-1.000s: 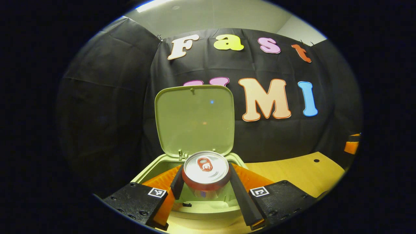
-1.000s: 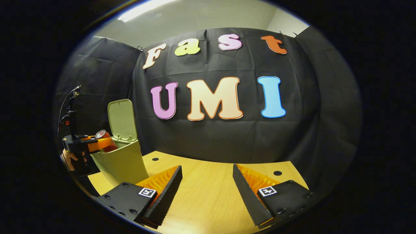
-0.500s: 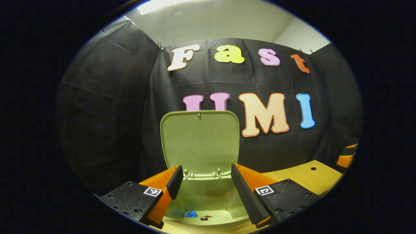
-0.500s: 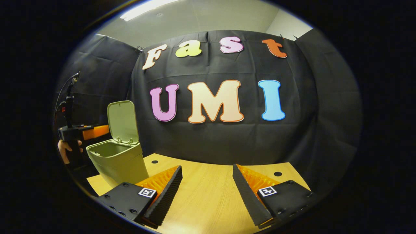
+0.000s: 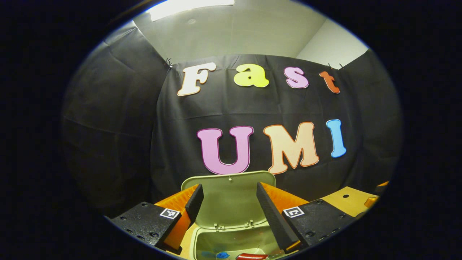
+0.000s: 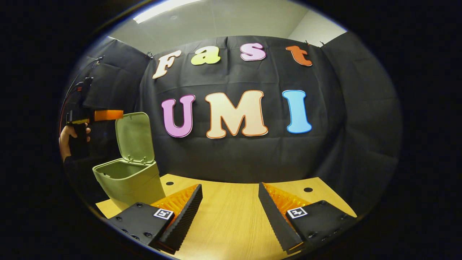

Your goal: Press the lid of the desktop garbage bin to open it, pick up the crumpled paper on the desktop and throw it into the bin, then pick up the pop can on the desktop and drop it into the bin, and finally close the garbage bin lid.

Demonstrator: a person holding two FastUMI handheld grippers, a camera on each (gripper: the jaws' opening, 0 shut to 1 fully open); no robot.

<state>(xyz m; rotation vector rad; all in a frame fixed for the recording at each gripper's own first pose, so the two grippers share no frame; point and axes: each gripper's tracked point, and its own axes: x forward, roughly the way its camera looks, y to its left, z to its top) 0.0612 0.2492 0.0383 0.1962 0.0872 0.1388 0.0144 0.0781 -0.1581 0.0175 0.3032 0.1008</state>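
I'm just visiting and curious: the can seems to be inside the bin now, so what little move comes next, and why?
Probably the left gripper, open and raised beside the top of the upright lid, should push it down. The can already lies in the bin, so closing is all that's left.

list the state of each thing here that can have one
garbage bin: upright on the desk, open
lid: swung up, standing near upright
pop can: inside the bin
left gripper: open, empty, above the bin
right gripper: open, empty, over the desk
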